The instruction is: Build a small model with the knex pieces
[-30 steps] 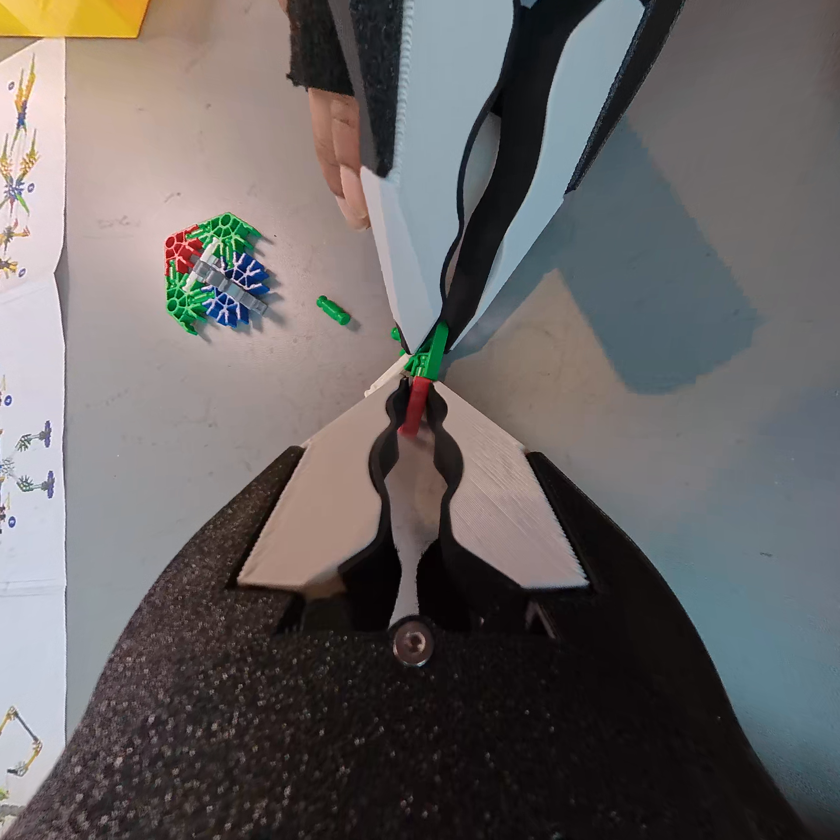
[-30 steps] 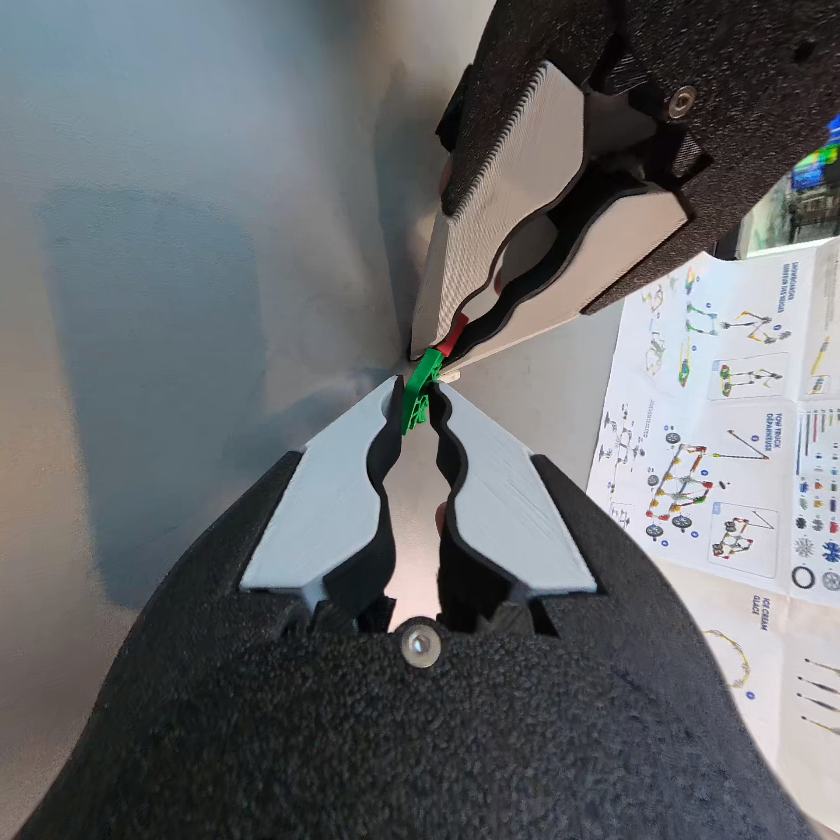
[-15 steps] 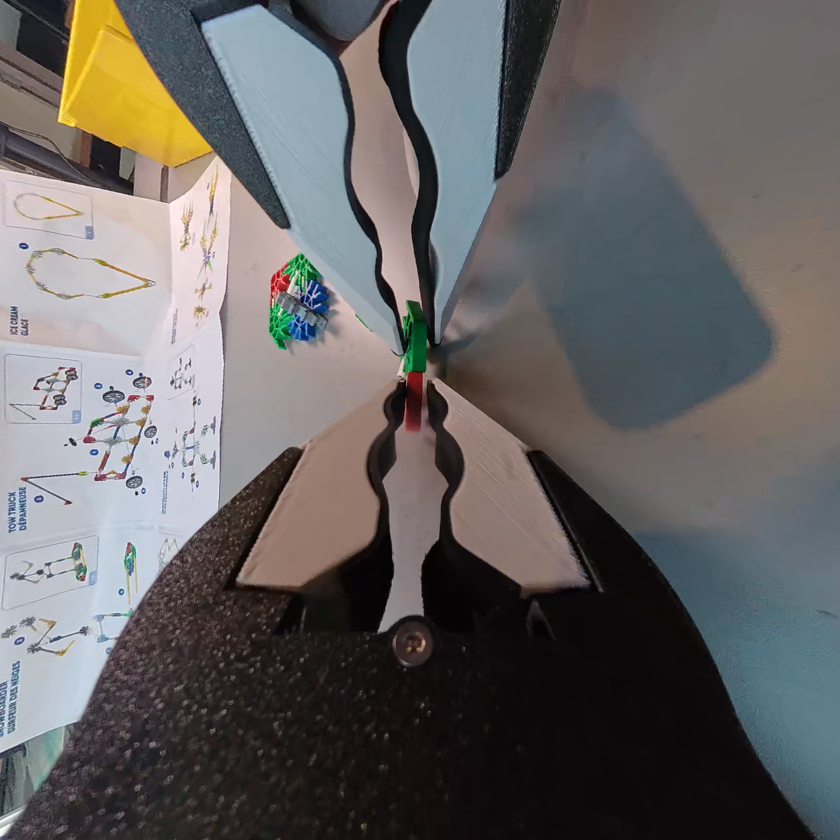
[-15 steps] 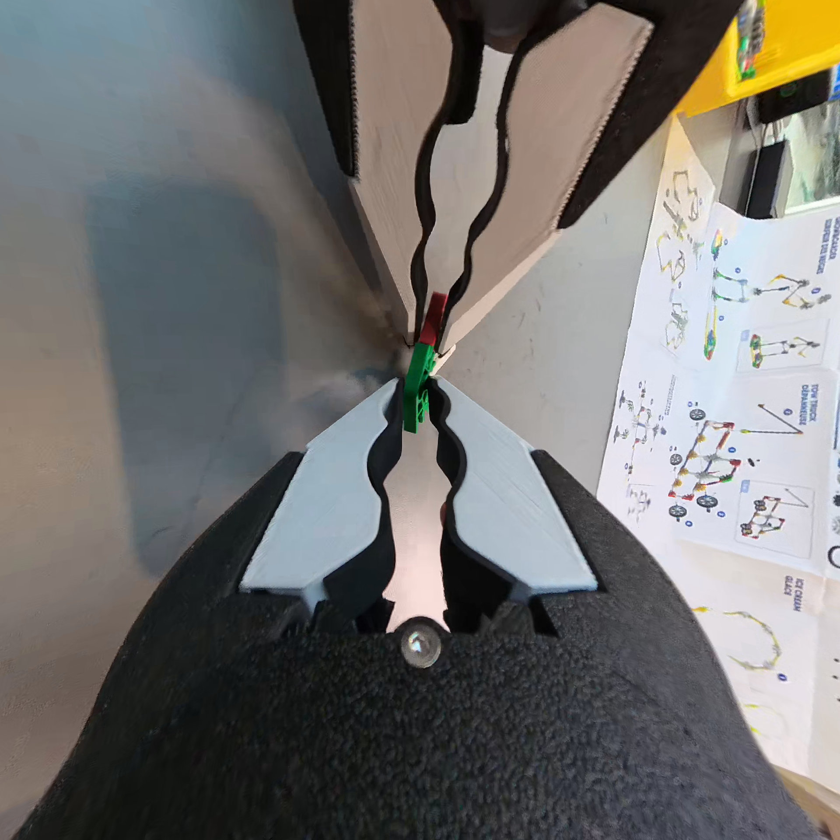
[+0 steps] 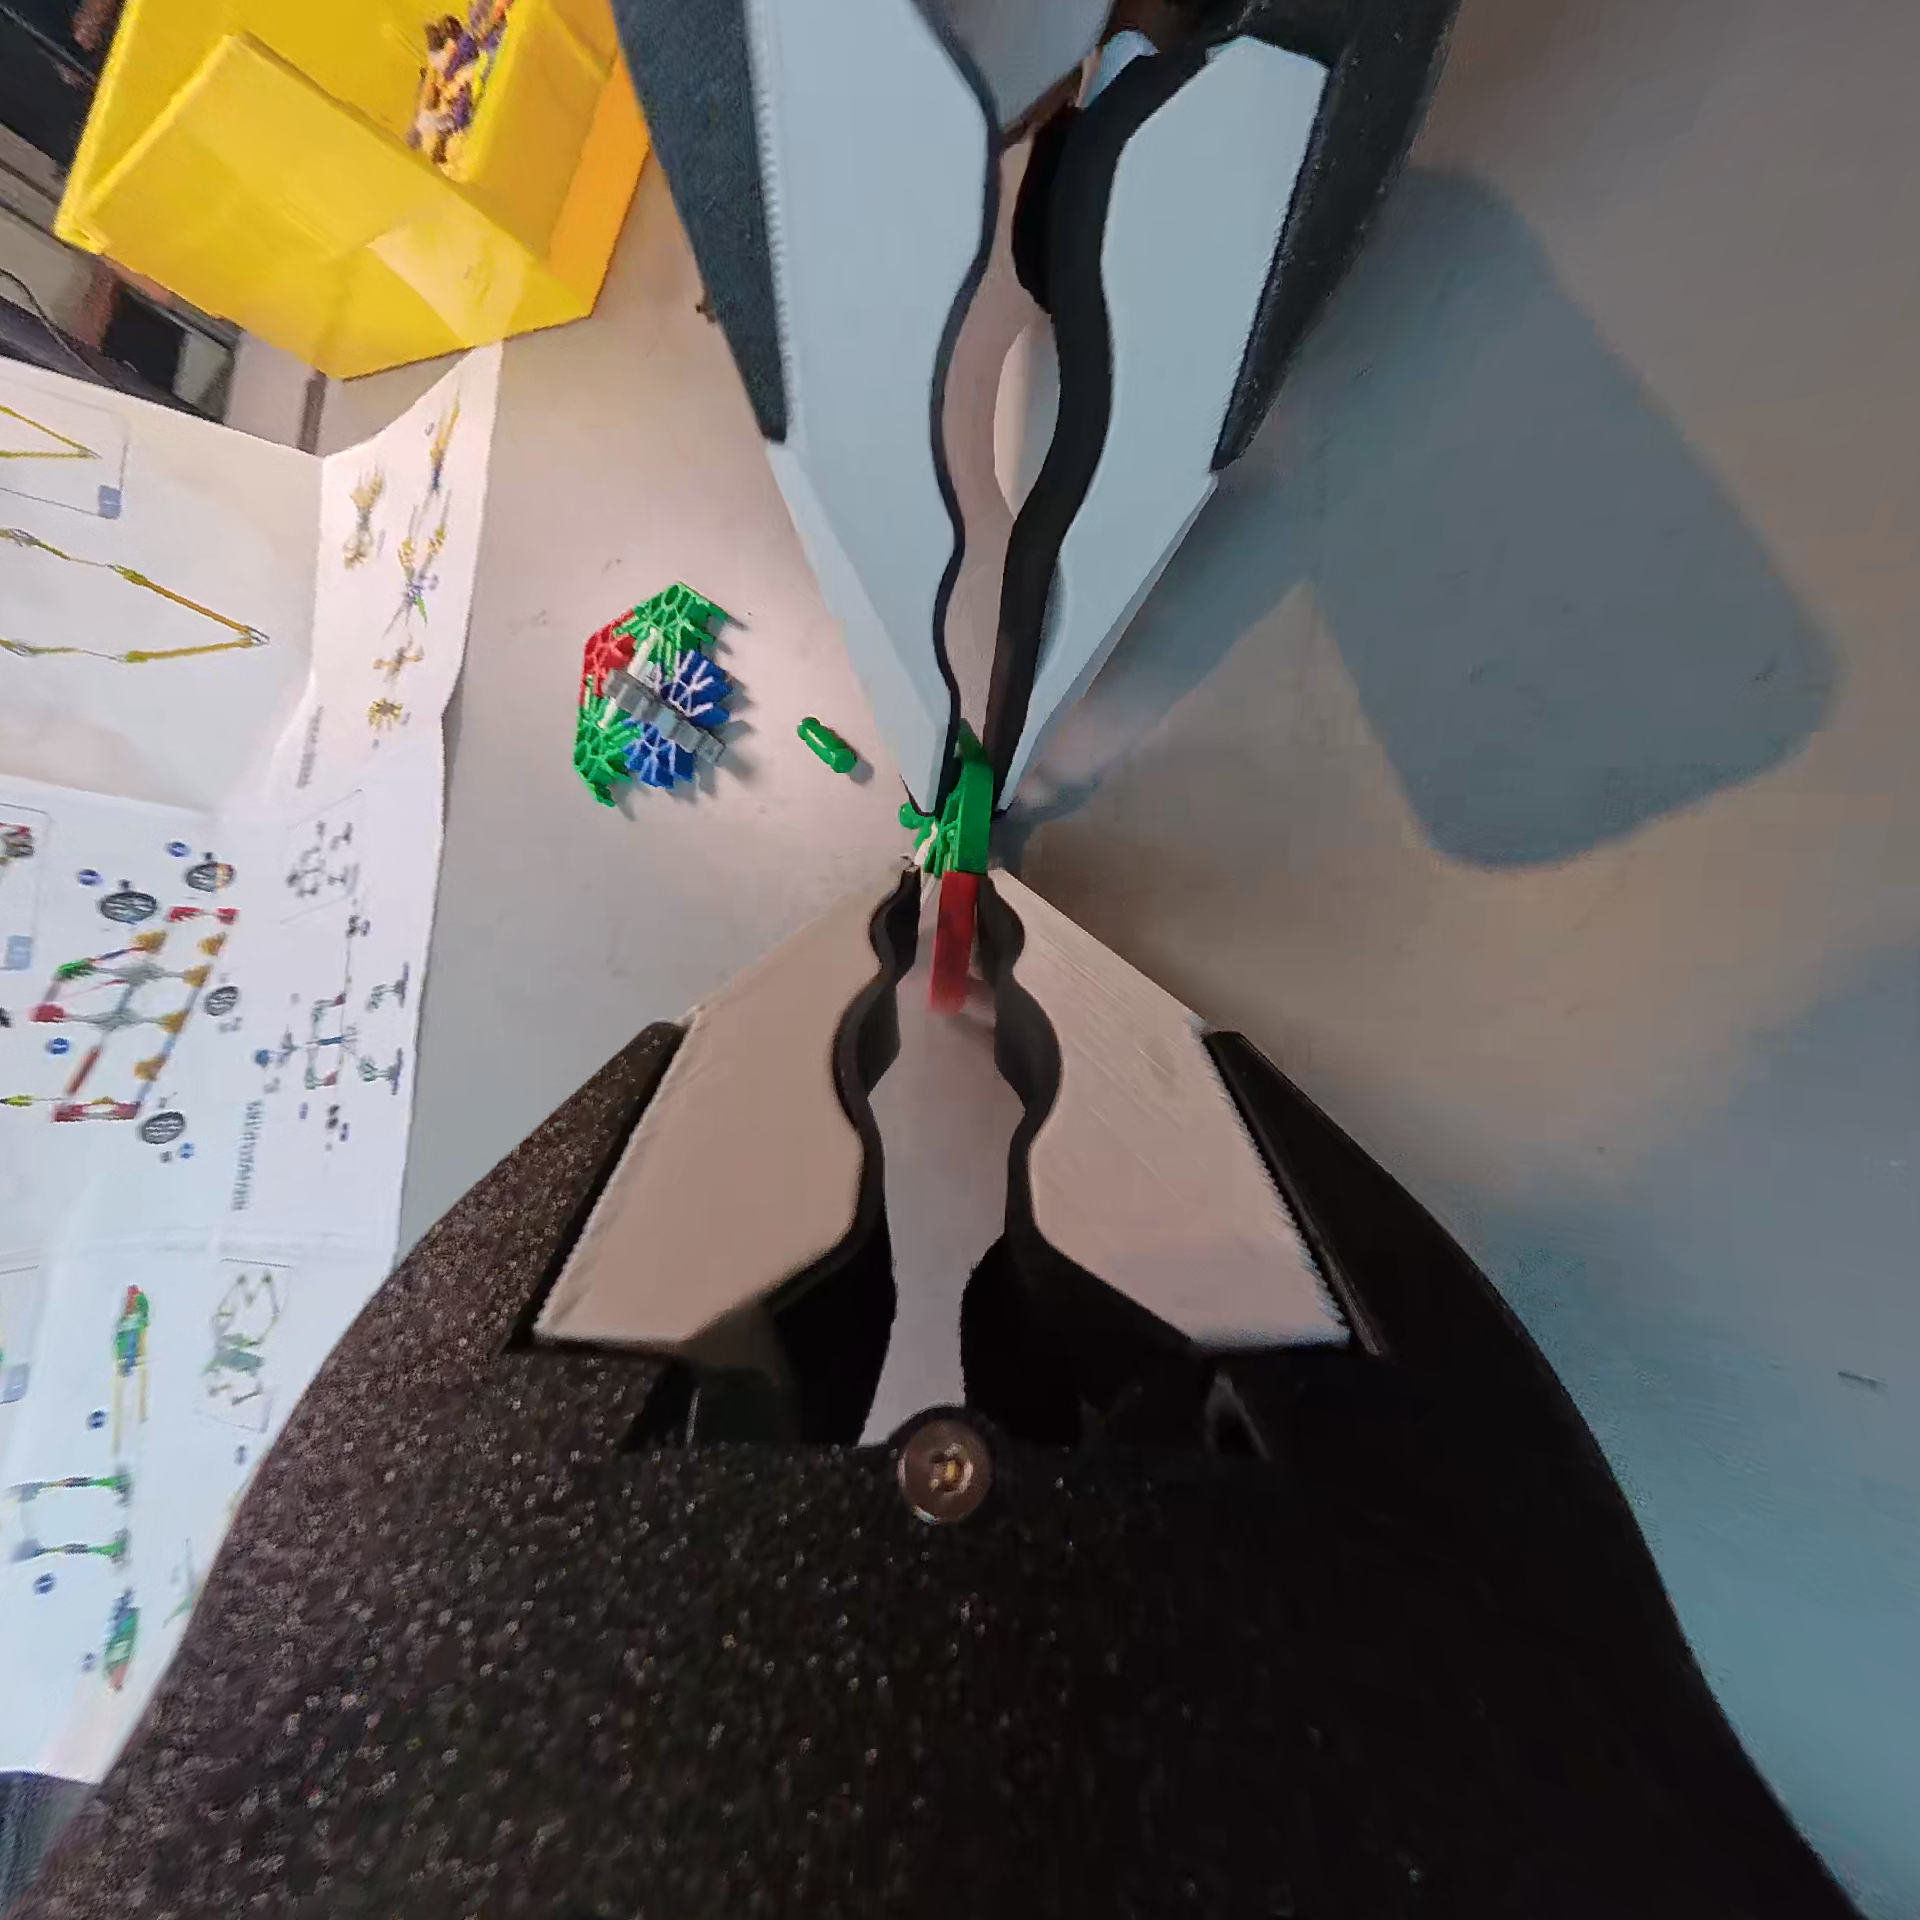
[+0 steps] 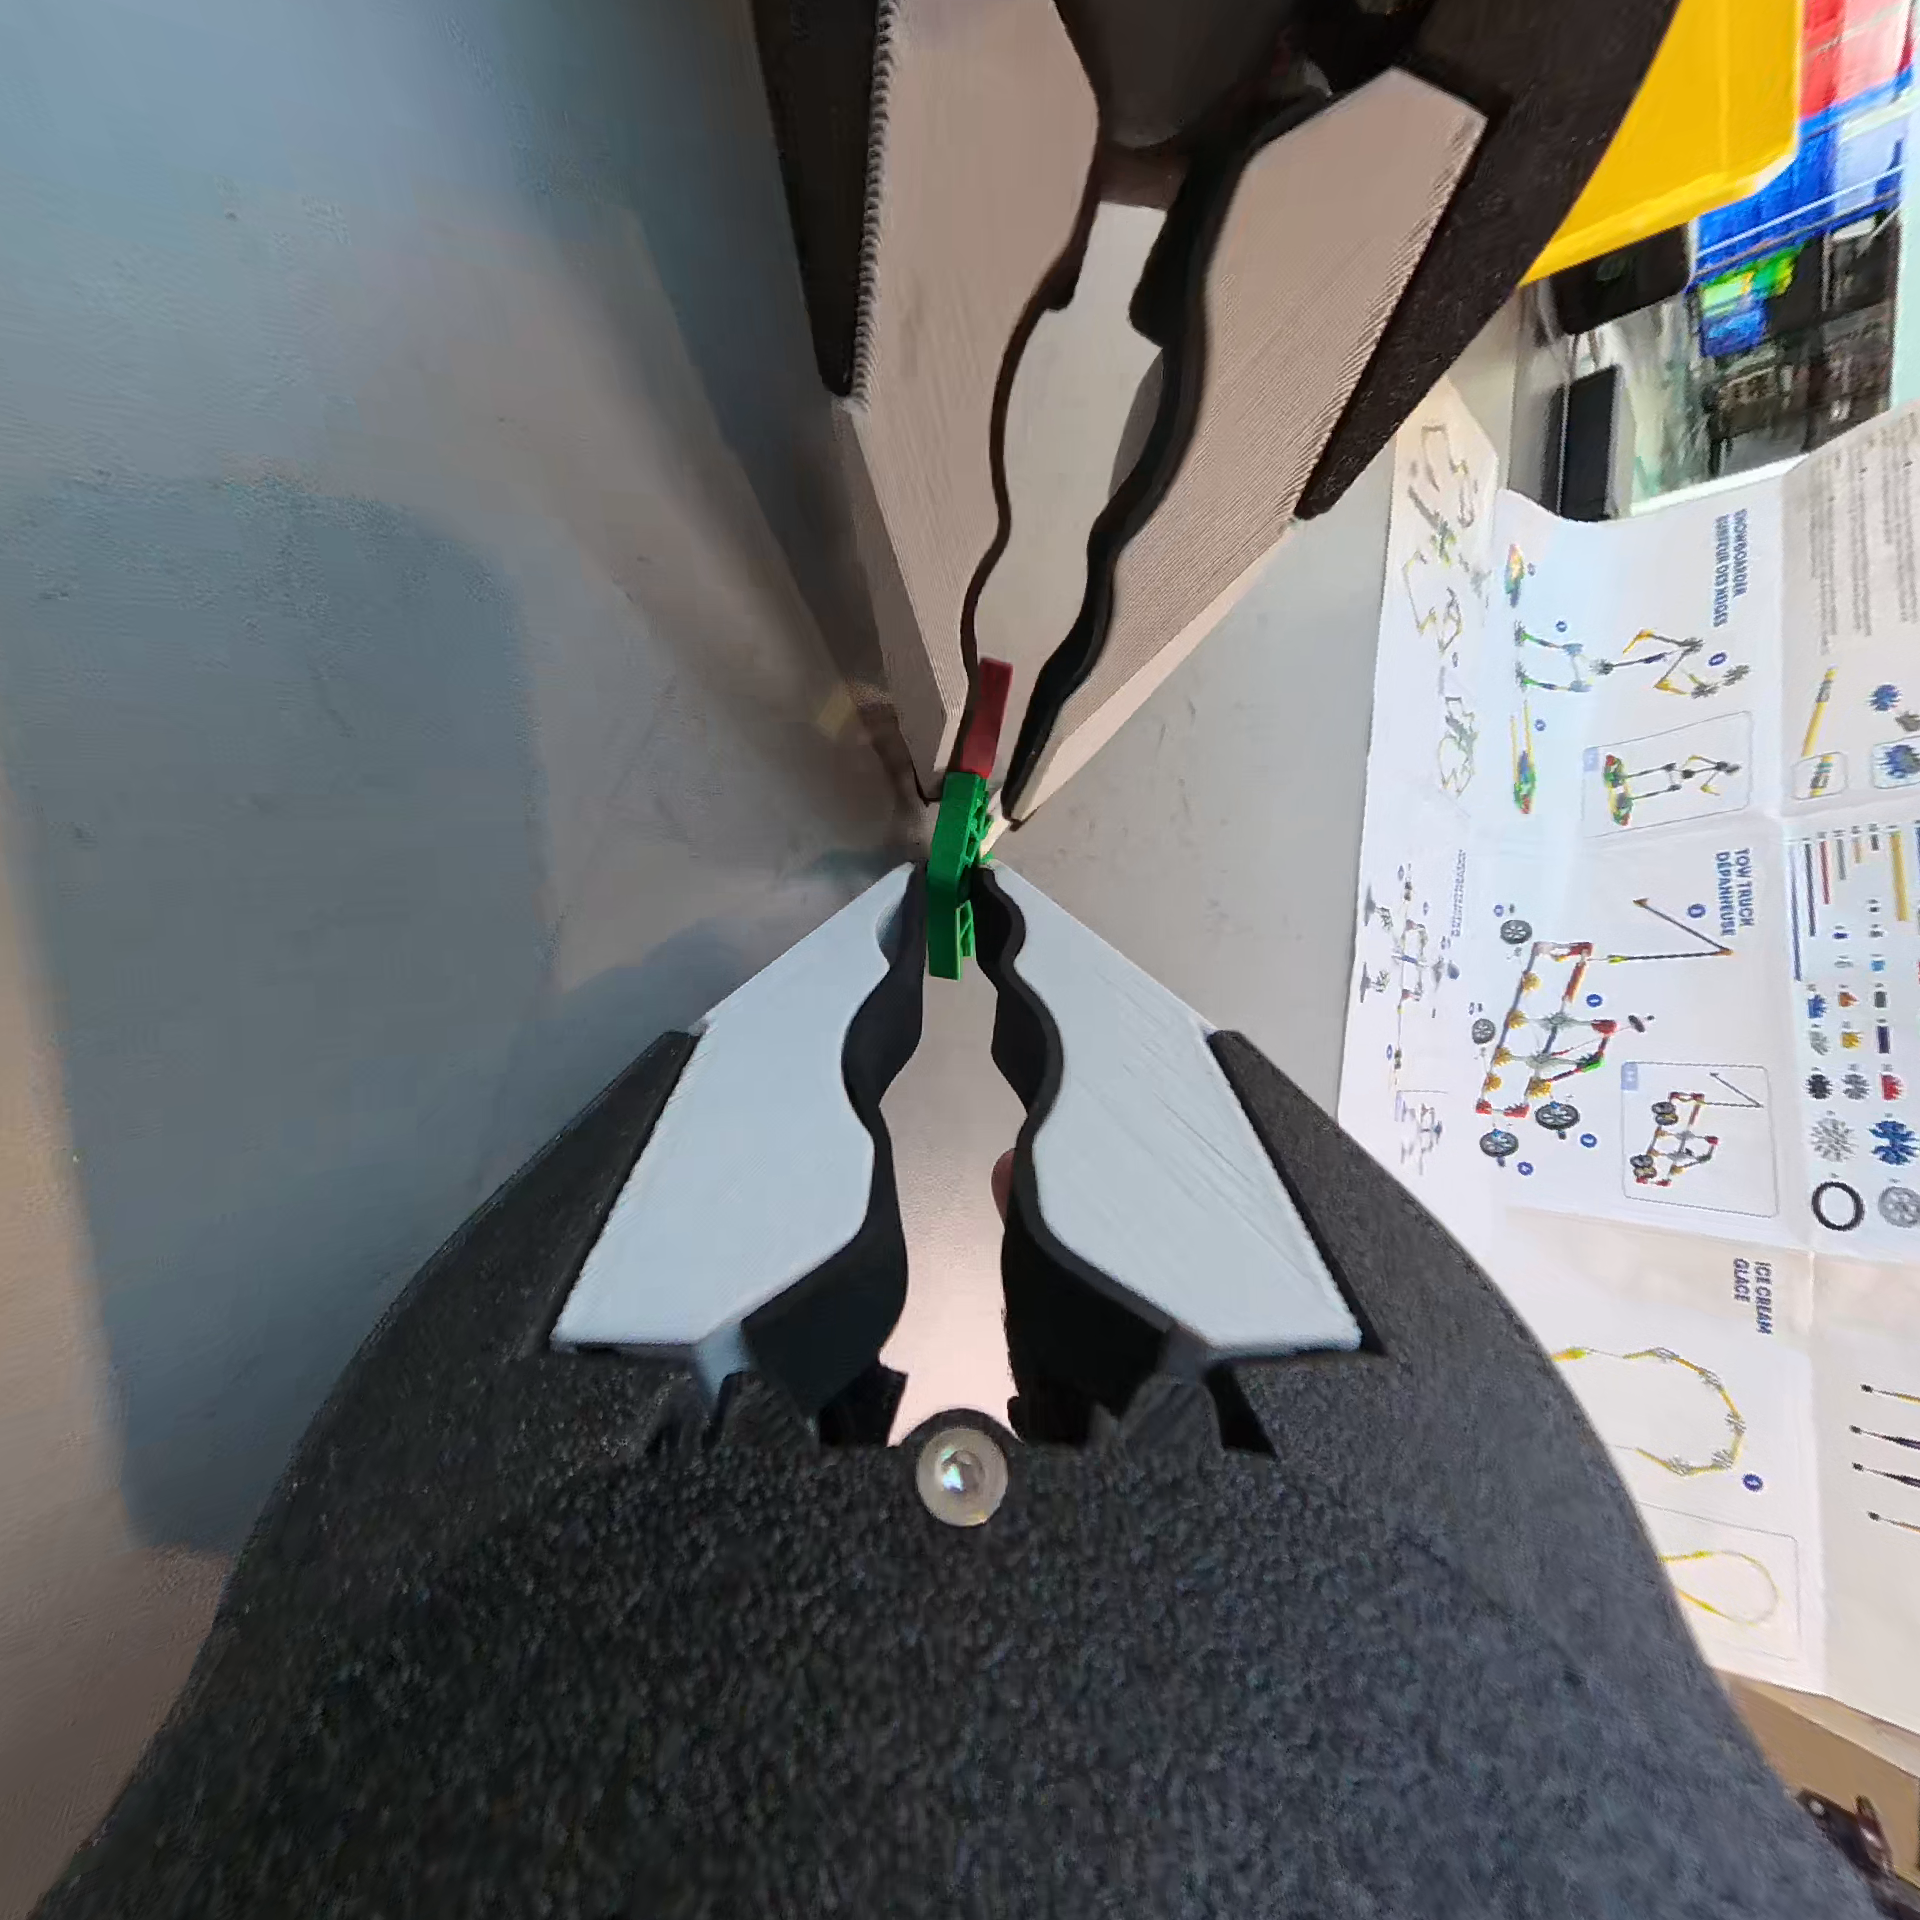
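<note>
Left gripper pinches red piece; right gripper, tip to tip opposite, clamps green connector touching it. Thin edge-on grips: misalignment could twist either loose.

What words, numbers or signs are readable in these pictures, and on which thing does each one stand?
White instruction sheet: printed headings and small numbers beside drawings of models; I do not quote writing.
Same sheet in the left wrist view: print too blurred to read.
Yellow box: no writing readable.
Red piece in the left gripper, green piece in the right gripper: none.
</note>
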A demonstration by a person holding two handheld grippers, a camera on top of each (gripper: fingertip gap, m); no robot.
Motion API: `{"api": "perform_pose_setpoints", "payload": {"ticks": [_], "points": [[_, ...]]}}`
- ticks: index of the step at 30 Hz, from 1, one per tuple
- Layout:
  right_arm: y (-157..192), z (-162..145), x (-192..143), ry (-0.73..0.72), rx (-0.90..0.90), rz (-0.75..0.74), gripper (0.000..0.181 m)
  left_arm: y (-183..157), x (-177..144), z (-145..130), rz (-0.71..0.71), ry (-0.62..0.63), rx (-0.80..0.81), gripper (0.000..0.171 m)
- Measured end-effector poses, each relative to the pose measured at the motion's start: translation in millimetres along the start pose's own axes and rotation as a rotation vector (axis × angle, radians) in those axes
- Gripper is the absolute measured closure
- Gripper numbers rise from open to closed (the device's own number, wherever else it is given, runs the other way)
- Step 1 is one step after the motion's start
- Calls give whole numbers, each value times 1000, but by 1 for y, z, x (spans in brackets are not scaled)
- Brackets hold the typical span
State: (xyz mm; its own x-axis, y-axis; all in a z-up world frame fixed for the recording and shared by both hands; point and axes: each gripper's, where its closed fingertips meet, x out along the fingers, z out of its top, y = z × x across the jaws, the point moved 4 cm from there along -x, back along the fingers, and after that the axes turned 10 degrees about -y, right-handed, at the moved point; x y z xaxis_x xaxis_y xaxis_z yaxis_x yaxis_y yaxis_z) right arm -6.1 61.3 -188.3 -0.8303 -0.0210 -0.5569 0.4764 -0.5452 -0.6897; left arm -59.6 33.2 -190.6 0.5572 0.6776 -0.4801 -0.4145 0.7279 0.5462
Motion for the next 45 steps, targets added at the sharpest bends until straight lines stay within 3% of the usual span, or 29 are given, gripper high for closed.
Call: {"api": "perform_pose_setpoints", "payload": {"ticks": [6, 12, 20, 22, 30, 36, 39, 43, 45], "points": [[0, 3, 3, 50, -21, 66, 174, -3, 0, -2, -10, 42, 58, 165], [-2, 6, 5, 77, -99, 215, 174, -3, 0, -4, -80, 7, -83, 166], [-8, 6, 8, 65, -36, 435, 171, 2, -1, -7, -243, -3, -519, 165], [-11, 6, 8, 59, 1, 491, 171, 4, -1, -7, -291, 3, -667, 166], [-21, 3, 11, 8, 225, 704, 170, 11, 0, -8, -435, 34, -876, 166], [-25, 1, 13, -19, 368, 815, 170, 13, 1, -9, -519, 21, -961, 165], [-16, 3, 12, -39, 401, 880, 171, 5, 2, -4, -629, 29, -997, 169], [-17, 1, 10, -61, 480, 871, 171, 7, 1, -4, -618, 22, -983, 168], [-17, 1, 12, -82, 593, 887, 181, 11, 2, -6, -596, 16, -996, 167]]}}
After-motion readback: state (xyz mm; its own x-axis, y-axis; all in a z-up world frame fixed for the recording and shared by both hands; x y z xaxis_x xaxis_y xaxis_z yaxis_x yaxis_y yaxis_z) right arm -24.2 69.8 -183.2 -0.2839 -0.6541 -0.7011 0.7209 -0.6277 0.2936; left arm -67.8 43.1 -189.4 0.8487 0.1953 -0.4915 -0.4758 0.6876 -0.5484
